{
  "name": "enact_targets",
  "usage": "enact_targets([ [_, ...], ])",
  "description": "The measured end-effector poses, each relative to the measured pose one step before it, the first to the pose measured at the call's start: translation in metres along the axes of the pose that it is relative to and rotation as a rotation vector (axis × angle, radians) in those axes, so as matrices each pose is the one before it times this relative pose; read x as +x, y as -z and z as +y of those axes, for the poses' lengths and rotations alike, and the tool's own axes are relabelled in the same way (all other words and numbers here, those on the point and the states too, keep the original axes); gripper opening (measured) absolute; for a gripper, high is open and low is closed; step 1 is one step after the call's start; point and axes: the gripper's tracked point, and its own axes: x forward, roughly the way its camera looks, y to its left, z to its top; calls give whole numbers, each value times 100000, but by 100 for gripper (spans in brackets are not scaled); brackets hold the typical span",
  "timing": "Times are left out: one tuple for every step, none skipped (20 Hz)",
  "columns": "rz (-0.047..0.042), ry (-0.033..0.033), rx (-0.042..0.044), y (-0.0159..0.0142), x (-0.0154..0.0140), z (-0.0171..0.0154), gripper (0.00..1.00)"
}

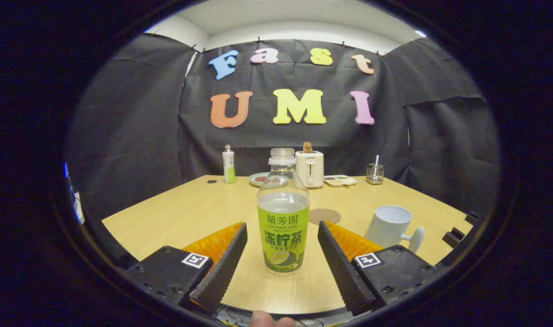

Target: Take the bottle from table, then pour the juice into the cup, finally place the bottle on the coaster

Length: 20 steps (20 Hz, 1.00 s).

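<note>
An uncapped clear bottle with a green label stands upright on the wooden table, holding pale juice up to its shoulder. It stands between my two fingers, with a gap on each side. My gripper is open around it. A white cup with its handle toward me stands just beyond the right finger. A round brown coaster lies flat on the table beyond the bottle, between it and the cup.
Along the table's far edge stand a small white-and-green bottle, a plate, a white toaster, a tray of food and a wire holder. A fingertip shows at the gripper's base.
</note>
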Motion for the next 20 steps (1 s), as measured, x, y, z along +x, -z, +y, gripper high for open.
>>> enact_targets([
  [1583,-27,453,281,503,-39,100],
  [735,-157,596,342,525,149,100],
  [838,-439,470,148,445,181,100],
  [2034,788,114,654,455,-124,100],
  [530,502,-186,165,337,-113,100],
  [265,139,-313,90,224,70,100],
  [1922,559,-227,231,370,-12,100],
  [1225,690,-28,247,388,-75,100],
  [77,606,303,-170,171,29,96],
  [-661,579,268,-217,278,131,92],
  [1908,439,-404,-90,-37,317,87],
  [938,348,89,-66,-82,49,83],
  [526,-585,390,-126,-25,236,82],
  [547,-1400,703,-236,-127,390,81],
  [-256,-1759,1146,-282,-194,363,81],
  [269,-1278,559,-182,-251,201,81],
  [92,-275,475,-277,-316,-71,80],
  [-231,-352,1130,-295,-262,-217,80],
  [-409,-1019,1499,-301,-287,-61,80],
  [-472,-1392,2245,-345,-358,56,80],
])
